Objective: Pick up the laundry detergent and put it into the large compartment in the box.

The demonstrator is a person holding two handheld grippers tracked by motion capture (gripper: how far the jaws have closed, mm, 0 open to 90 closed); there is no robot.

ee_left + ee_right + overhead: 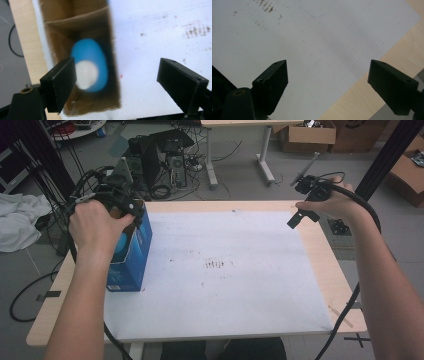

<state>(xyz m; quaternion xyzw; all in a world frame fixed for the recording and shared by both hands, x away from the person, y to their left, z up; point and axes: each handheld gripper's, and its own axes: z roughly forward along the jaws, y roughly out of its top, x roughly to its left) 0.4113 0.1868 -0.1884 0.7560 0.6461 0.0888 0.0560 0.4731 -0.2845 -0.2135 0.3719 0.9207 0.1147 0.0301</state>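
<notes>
The left gripper (117,82) is hovering spread and empty above the open blue box (131,255), where a blue object (89,65) is lying inside. The right gripper (328,85) is hanging spread over the white mat's (317,37) edge.

Blue box (131,254) stands upright (top open) at the table's left; blue-white object (89,70) lies inside.

stained white sheet (225,280) on wooden table (330,270)

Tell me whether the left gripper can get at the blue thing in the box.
Probably yes: the left gripper is above the open box, jaws apart, nothing covering the blue thing.
</notes>
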